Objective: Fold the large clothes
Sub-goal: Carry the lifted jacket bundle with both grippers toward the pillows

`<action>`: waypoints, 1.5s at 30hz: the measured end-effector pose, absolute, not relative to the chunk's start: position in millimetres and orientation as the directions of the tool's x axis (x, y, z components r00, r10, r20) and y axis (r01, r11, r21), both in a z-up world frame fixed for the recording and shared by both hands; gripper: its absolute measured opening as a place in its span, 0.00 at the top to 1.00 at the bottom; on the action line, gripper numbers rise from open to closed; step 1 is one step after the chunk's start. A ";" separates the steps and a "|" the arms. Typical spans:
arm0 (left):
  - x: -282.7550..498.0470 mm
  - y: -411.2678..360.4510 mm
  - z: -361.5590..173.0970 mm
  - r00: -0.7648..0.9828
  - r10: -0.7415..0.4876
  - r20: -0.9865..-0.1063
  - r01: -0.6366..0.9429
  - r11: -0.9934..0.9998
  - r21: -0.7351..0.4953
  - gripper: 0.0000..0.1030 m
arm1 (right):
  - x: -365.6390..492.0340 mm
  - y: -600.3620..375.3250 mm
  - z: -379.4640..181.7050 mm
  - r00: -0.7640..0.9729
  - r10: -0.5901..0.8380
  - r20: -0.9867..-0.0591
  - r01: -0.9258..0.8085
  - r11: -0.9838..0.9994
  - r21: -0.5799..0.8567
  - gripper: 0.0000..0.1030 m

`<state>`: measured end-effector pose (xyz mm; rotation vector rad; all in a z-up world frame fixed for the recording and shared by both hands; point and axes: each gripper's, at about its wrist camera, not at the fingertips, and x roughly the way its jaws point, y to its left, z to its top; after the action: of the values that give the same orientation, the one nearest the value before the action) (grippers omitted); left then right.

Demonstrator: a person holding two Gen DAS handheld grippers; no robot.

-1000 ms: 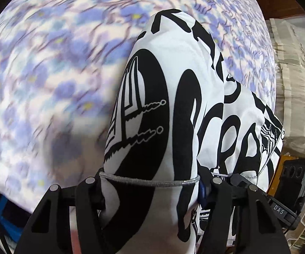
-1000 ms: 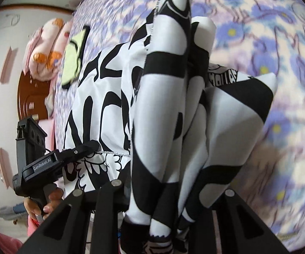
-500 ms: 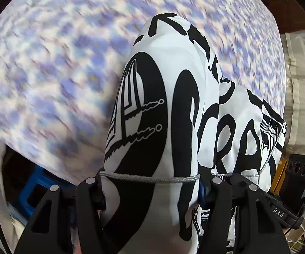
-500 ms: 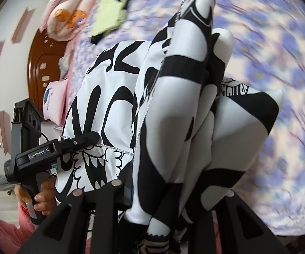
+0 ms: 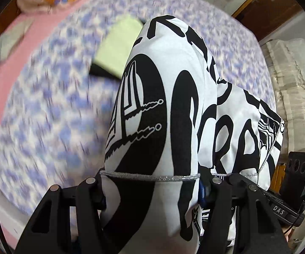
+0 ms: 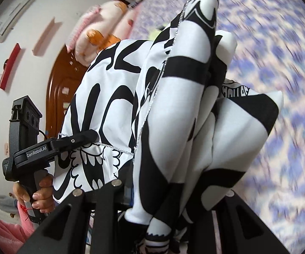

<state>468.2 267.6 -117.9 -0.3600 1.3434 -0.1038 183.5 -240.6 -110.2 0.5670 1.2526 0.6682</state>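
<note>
left wrist view: my left tongs [image 5: 152, 188] are clamped on a thick bunch of the black-and-white garment [image 5: 163, 110], its silver-trimmed edge stretched across between the two fingers. in the right wrist view the right tongs [image 6: 171, 194] pinch another gathered part of the same garment [image 6: 194, 105], closed down narrow on the cloth. the garment hangs from both grips above the bed [image 5: 46, 110], which has a blue flowered sheet, and it drapes in loose lobes rather than lying flat. from the right side i can also see the left tongs [image 6: 84, 137] gripping the trimmed hem, with a hand [image 6: 40, 192] on their handle.

my read on progress: early. nothing is folded yet; the cloth is bunched and in the air. it has yet to be spread flat on the bed, then folded over and squared up.

around it: a pale green folded item [image 5: 118, 46] lies on the sheet beyond the garment, in the area where i would lay it out, so i'd keep clear of it. a pink and orange bundle [image 6: 97, 33] sits at the head of the bed by the wooden headboard [image 6: 61, 80], and a stack of cream fabric [image 5: 292, 89] stands beside the bed.
</note>
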 end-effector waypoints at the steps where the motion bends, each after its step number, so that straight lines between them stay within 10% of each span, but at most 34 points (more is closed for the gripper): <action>1: 481.6 274.8 -112.4 0.248 -0.277 -0.928 -0.123 0.942 -0.313 0.43 | 191.3 -237.8 -105.8 0.191 0.728 -0.658 -0.153 0.684 0.713 0.77; 19: 692.6 366.2 -191.4 0.554 -0.263 -0.790 -0.040 0.939 -0.341 0.43 | 398.1 -211.9 -183.2 0.367 0.744 -0.558 -0.321 0.664 0.675 0.77; 32: 782.2 378.7 -337.7 0.424 -0.382 -0.821 -0.062 0.892 -0.447 0.41 | 461.1 -229.3 -288.1 0.265 0.729 -0.631 -0.219 0.682 0.697 0.76; 45: 781.4 384.9 -361.8 0.410 -0.458 -0.789 0.079 0.879 -0.469 0.32 | 449.2 -251.0 -319.5 0.244 0.754 -0.610 -0.183 0.654 0.734 0.65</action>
<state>781.4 384.9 -361.8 -0.3896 1.1030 -0.3490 449.2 -251.0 -319.5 0.5934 1.1568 0.6935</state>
